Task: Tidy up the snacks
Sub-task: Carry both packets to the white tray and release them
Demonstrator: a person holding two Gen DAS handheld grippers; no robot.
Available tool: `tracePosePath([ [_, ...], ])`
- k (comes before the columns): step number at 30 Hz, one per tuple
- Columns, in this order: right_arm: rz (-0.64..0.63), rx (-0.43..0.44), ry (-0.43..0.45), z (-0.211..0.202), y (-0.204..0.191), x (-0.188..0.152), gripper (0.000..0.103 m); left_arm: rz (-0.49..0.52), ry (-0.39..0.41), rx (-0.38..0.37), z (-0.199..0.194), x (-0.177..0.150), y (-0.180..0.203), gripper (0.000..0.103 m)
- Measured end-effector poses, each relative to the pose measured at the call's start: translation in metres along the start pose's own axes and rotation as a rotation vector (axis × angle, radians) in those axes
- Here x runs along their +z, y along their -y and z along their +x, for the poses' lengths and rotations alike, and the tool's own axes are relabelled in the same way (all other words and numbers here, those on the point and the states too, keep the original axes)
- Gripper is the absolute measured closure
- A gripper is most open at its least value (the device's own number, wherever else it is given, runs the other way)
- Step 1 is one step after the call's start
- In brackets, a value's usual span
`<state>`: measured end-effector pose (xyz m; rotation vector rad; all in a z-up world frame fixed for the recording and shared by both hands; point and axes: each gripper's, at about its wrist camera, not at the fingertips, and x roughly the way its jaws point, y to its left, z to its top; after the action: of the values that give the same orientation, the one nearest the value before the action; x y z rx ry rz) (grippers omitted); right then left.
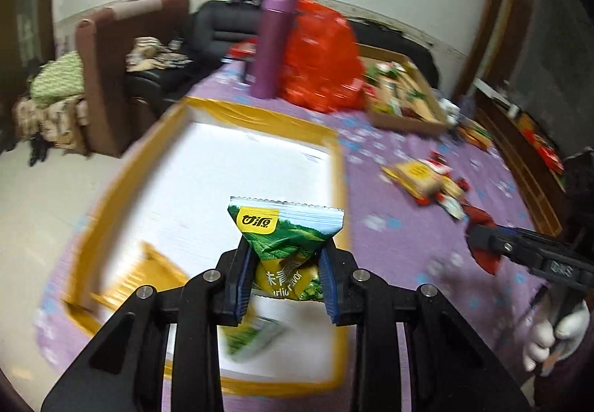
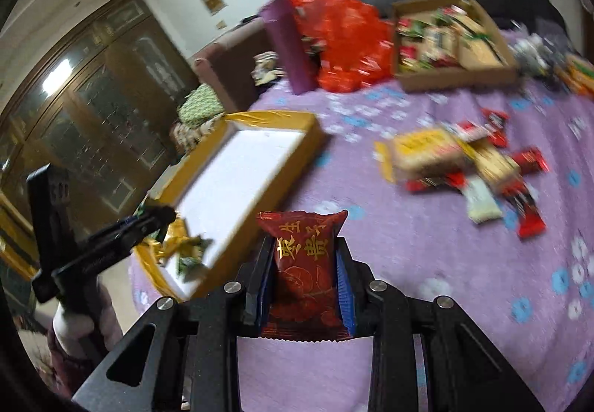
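Note:
My left gripper (image 1: pixel 284 256) is shut on a green snack packet (image 1: pixel 284 230) and holds it over the yellow-rimmed white tray (image 1: pixel 336 152). Another green packet (image 1: pixel 252 337) and a gold packet (image 1: pixel 148 271) lie in that tray. My right gripper (image 2: pixel 304 248) is shut on a dark red snack packet (image 2: pixel 302 263), above the purple cloth just right of the tray (image 2: pixel 297 122). The left gripper also shows in the right wrist view (image 2: pixel 163 217) at the tray's near end. The right gripper shows in the left wrist view (image 1: pixel 479 237) with its red packet (image 1: pixel 482 219).
A pile of loose snacks (image 2: pixel 464 163) lies on the purple tablecloth (image 2: pixel 427 245). At the back stand a purple flask (image 2: pixel 287 48), a red plastic bag (image 2: pixel 341 36) and a cardboard box of snacks (image 2: pixel 453 40). Sofas (image 1: pixel 122 77) stand beyond the table's left edge.

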<state>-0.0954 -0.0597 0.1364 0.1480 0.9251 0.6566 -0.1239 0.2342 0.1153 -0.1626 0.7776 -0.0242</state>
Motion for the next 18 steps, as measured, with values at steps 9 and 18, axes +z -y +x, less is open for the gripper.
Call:
tracePosePath([
  [9,-0.145,0.067,-0.082,0.081,-0.090,0.028,0.073,-0.089,-0.087,0.073,0.050,0.015,-0.055,0.074],
  [18,-0.207,0.034,-0.194,0.159,-0.124,0.022,0.073,-0.191,-0.142,0.036,0.071,0.004,-0.087,0.073],
])
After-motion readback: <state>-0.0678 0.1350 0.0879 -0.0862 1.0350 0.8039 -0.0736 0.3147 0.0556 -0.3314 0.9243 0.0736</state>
